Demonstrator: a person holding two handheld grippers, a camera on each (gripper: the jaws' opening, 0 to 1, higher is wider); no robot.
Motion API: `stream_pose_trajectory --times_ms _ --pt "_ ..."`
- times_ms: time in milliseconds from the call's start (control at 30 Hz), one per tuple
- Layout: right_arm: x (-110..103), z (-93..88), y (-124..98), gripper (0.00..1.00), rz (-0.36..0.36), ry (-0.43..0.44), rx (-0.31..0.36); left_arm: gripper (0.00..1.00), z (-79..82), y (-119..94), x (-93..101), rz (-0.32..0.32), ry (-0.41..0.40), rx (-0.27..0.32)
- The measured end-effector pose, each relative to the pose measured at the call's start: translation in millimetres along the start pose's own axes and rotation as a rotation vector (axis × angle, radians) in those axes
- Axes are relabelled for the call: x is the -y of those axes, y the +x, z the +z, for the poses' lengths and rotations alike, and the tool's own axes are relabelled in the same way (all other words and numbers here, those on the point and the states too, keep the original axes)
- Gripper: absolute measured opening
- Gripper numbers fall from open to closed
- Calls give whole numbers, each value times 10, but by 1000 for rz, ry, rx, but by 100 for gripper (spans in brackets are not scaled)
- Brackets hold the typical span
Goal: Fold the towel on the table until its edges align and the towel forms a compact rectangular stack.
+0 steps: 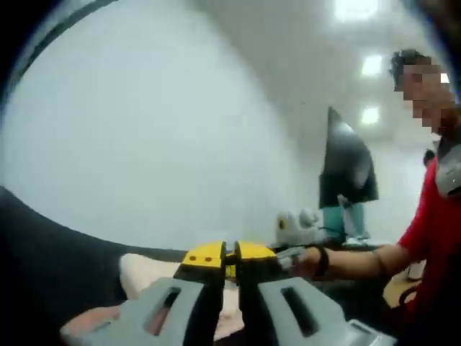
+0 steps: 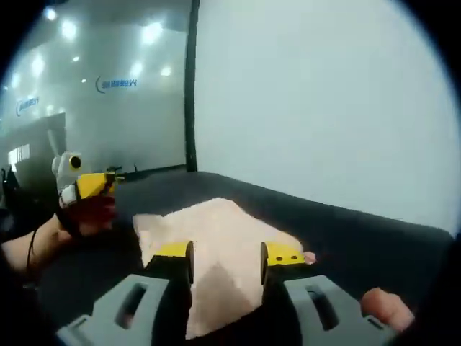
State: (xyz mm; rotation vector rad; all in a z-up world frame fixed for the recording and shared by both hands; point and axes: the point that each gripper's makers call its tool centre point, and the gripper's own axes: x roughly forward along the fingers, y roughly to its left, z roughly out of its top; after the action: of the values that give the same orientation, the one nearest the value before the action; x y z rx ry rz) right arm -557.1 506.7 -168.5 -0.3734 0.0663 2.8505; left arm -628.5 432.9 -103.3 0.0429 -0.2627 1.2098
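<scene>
A cream-peach towel (image 2: pixel 209 238) lies rumpled on the dark table (image 2: pixel 346 231), one corner pointing away. My right gripper (image 2: pixel 228 254) hovers open just over its near part, a yellow-tipped jaw on either side of a fold and nothing gripped. In the same view my left gripper (image 2: pixel 97 184) is held up in a hand at the left, clear of the towel. In the left gripper view my left gripper (image 1: pixel 230 256) has its yellow tips pressed together with nothing seen between them, and the towel (image 1: pixel 144 274) lies below and behind them. The right gripper (image 1: pixel 295 227) shows beyond, in a hand.
A person in a red shirt (image 1: pixel 432 223) stands at the right with an arm (image 1: pixel 360 261) stretched over the table. A pale wall (image 2: pixel 324 101) runs behind the table's far edge. A dark monitor (image 1: pixel 346 166) stands farther back.
</scene>
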Motion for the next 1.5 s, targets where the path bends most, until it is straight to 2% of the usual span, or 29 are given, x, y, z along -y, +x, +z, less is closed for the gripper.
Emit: stream_pose_trajectory --times_ms 33,67,133,233,300,333,367,433,500,533,567,633,667,733,767,833,867,900,933,967,1067,1133,1167,1233,1267,1333,1400,1467,1500 --pt "-58 -98 41 35 11 -6 -16 13 -80 52 -8 6 44 -34" --pt "-92 -158 72 35 9 -7 -12 15 -187 117 -43 29 40 -76" --pt "-119 -174 92 35 -5 -27 29 17 -409 148 -156 105 93 -179" --pt "-98 -226 139 35 -19 -20 43 17 -720 63 -377 192 98 -319" --pt "-82 -180 153 35 -21 -25 44 17 -860 -35 -533 260 85 -380" --pt "-98 -182 164 35 -17 -28 41 17 -843 -17 -535 265 17 -359" --pt "-105 -173 159 35 -17 -32 31 17 -819 -8 -518 261 0 -344" --pt "-70 -66 177 36 -3 -36 39 17 -793 8 -539 246 60 -344" --pt "-8 289 119 38 29 39 173 17 -699 28 -530 227 80 -306" --pt "60 349 127 41 22 68 190 18 -642 43 -521 220 76 -276" --pt "151 372 159 45 11 89 169 19 -542 30 -451 221 36 -226" --pt "278 301 361 46 29 58 114 18 -527 54 -497 221 20 -195" --pt "245 282 434 45 43 31 99 18 -578 53 -510 228 6 -209" --pt "83 268 568 45 100 -36 97 18 -846 10 -537 246 -10 -334" --pt "-8 219 625 45 123 -47 72 17 -895 7 -551 253 3 -358" --pt "-92 25 743 44 142 -53 9 17 -867 41 -498 244 19 -345" --pt "-40 -89 783 43 108 -70 -28 17 -868 38 -517 244 14 -346" --pt "-4 -77 835 43 111 -53 2 17 -885 36 -551 248 1 -349" --pt "5 -69 840 42 113 20 14 17 -896 28 -558 254 -11 -355" --pt "12 -80 827 41 107 50 8 17 -899 22 -548 253 -15 -356" --pt "-32 -113 813 40 121 -6 11 17 -951 39 -568 256 -17 -383" --pt "-16 -11 768 38 134 -7 -4 17 -903 -8 -543 258 -35 -369" --pt "18 108 755 32 135 42 11 17 -862 -28 -537 264 -40 -350" --pt "48 599 706 31 141 103 201 18 -760 -19 -517 251 -30 -294" --pt "35 692 751 34 138 83 210 18 -747 -29 -515 251 -32 -292" --pt "-97 665 933 34 160 -10 124 18 -808 -24 -508 250 -21 -321" --pt "-176 604 1167 27 139 -176 87 18 -844 -13 -512 253 -9 -340" --pt "-258 362 1324 26 160 -124 -9 18 -852 -14 -488 252 0 -346" --pt "-207 236 1408 26 148 -119 -47 18 -851 -25 -469 252 -1 -348"
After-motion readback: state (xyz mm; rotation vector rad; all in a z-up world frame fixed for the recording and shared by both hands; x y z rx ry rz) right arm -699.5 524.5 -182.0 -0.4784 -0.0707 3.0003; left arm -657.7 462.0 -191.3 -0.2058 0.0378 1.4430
